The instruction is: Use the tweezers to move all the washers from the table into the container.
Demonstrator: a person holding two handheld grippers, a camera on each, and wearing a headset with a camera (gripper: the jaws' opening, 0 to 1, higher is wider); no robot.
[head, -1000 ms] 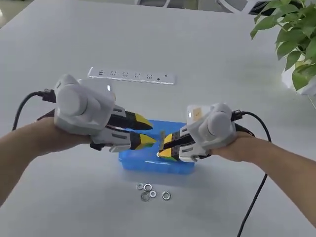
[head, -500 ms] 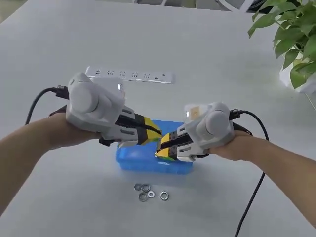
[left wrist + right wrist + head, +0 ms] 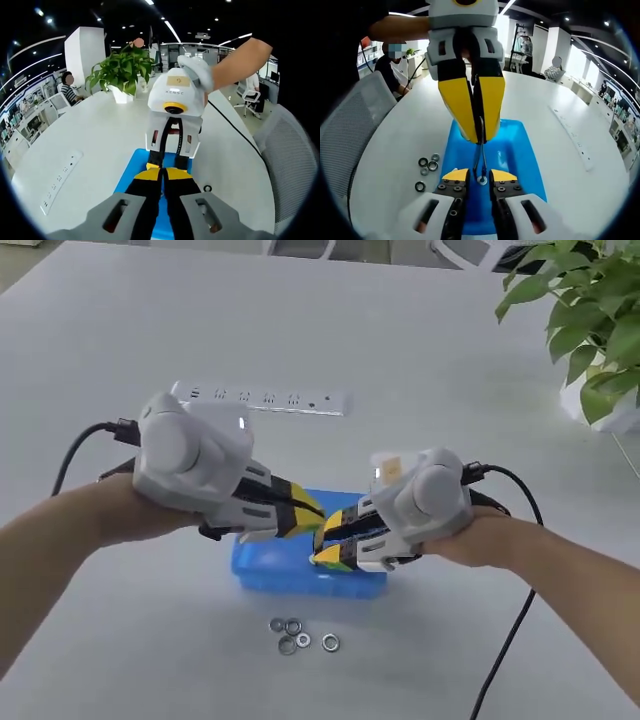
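My left gripper (image 3: 318, 511) is shut on thin metal tweezers (image 3: 480, 150) and hangs over the blue container (image 3: 268, 570). In the right gripper view the tweezers point down from the left gripper (image 3: 479, 139), and a small washer (image 3: 481, 180) sits at their tips above the container (image 3: 517, 150). My right gripper (image 3: 480, 175) faces it with its jaws a narrow gap apart on either side of the tweezer tips. Several loose washers (image 3: 298, 636) lie on the table just in front of the container, and they are seen again as washers (image 3: 426, 167) left of it.
A white power strip (image 3: 260, 398) lies behind the container. A potted plant (image 3: 590, 330) stands at the far right. Black cables trail from both grippers across the grey table (image 3: 450, 370). Chairs and people are around the table's far side.
My left gripper has moved right and slightly down with the tweezers, closing in on the right gripper's tips over the container. The right gripper has barely moved.
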